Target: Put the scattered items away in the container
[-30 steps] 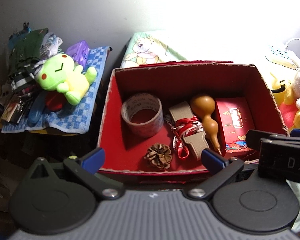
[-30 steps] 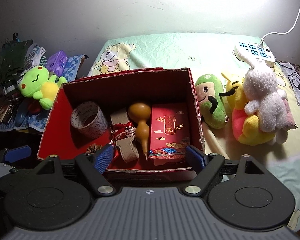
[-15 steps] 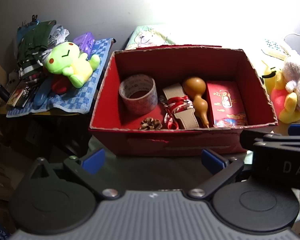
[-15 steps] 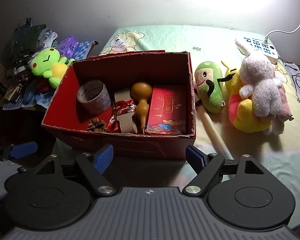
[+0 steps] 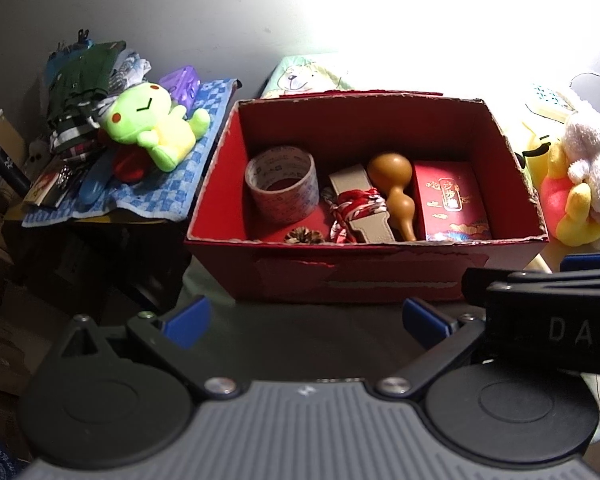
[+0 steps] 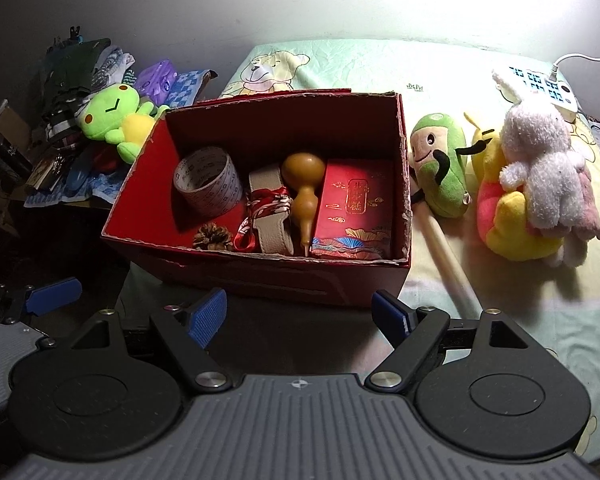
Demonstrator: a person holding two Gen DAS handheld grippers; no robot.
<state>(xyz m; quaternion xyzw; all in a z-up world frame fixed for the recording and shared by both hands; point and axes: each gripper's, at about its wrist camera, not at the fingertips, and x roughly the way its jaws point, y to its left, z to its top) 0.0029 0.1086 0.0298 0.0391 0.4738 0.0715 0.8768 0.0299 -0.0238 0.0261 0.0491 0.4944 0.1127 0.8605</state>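
While both tools hang just near of the box, neither holds or touches anything. Left gripper point(image 5: 306, 320): fingers spread wide apart, nothing between the blue pads. Right gripper point(image 6: 300, 314): fingers likewise wide apart, nothing between them.

Red cardboard box point(image 6: 260, 276): open-topped, standing on the pale green bedsheet point(image 6: 380, 68), its long axis running left to right.

Contents, left to right:
- Roll of tape point(image 6: 208, 186), tilted, leaning at the far left, its hole facing near.
- Pinecone point(image 6: 212, 237), at the near wall, in front of the tape.
- Beige strap point(image 6: 270, 224) wrapped in red and white cord, long axis near to far.
- Brown gourd point(image 6: 303, 192), lying beside the strap, bulb at the far end, narrow stem pointing to the near wall.
- Flat red gift box point(image 6: 354, 210) with gold print, against the right wall, long axis near to far.

Outside the box, right side: green plush toy point(image 6: 440, 168), just beside the wall; yellow plush toy point(image 6: 508, 220) with a white plush rabbit point(image 6: 540, 164) on it; pale wooden stick point(image 6: 446, 252); white power strip point(image 6: 540, 88) far right.

Outside, left side: green frog plush point(image 5: 148, 124) lying on a blue checked cloth point(image 5: 172, 188).
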